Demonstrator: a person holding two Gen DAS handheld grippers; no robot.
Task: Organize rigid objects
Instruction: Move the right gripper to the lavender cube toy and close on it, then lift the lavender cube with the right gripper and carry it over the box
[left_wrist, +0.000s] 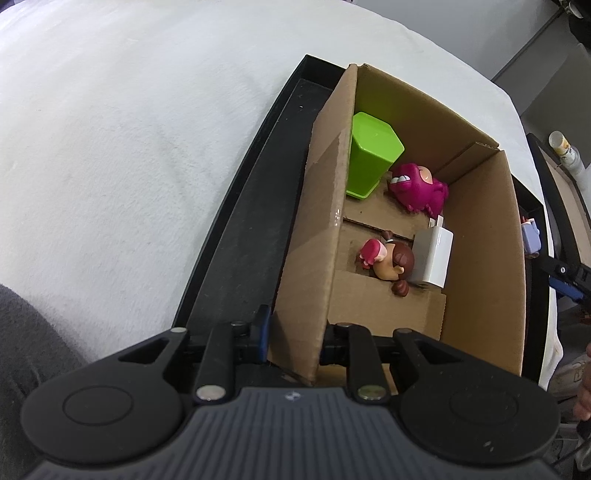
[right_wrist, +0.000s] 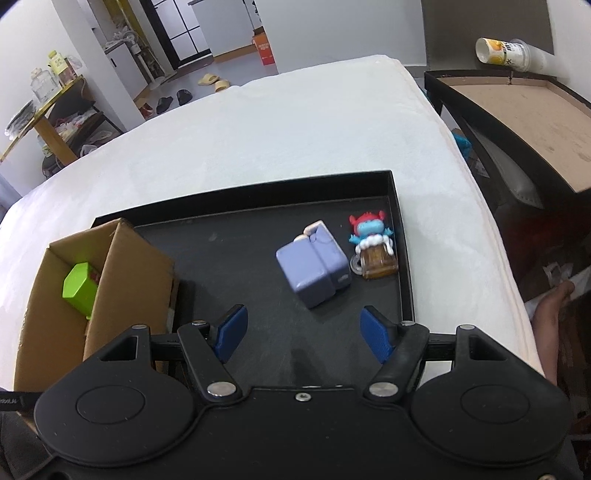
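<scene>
A cardboard box (left_wrist: 484, 258) stands in a black tray (left_wrist: 240, 236) on a white cloth. In it lie a green cup (left_wrist: 369, 155), a magenta monster toy (left_wrist: 417, 186), a doll figure (left_wrist: 388, 260) and a white charger (left_wrist: 432, 258). My left gripper (left_wrist: 295, 341) is shut on the box's near-left wall. In the right wrist view a lavender block (right_wrist: 314, 264) and a blue figure on a brown stand (right_wrist: 373, 242) sit on the tray (right_wrist: 236, 258). My right gripper (right_wrist: 303, 330) is open and empty, just short of the lavender block. The box (right_wrist: 122, 266) is to its left.
A dark side table (right_wrist: 524, 114) with a tipped paper cup (right_wrist: 506, 50) stands right of the white surface. Shelves, shoes and an orange box are on the floor beyond. The right gripper's tip shows at the left wrist view's edge (left_wrist: 569, 280).
</scene>
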